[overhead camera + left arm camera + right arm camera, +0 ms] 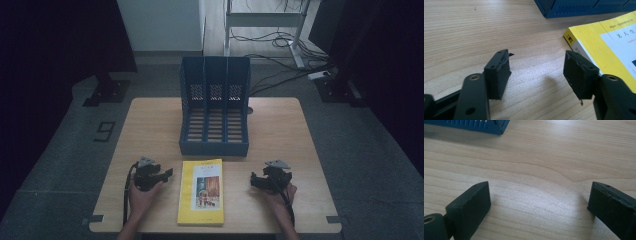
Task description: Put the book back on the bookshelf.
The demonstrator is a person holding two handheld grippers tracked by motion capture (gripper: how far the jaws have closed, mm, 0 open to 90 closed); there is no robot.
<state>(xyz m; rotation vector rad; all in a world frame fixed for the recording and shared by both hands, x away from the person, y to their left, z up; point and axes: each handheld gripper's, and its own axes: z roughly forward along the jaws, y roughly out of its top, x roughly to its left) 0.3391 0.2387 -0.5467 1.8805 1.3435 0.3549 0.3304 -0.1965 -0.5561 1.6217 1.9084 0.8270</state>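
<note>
Nothing looks done yet: the yellow book (201,191) lies flat on the table (280,130), at six o'clock from the empty blue file rack (215,107), between the left gripper (161,175) and right gripper (256,181), both gaping and empty.

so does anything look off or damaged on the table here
Nothing is spilled or askew: the yellow book lies flat in front of the upright blue file rack. One oddity: the left claw has frayed, chipped pads.
</note>
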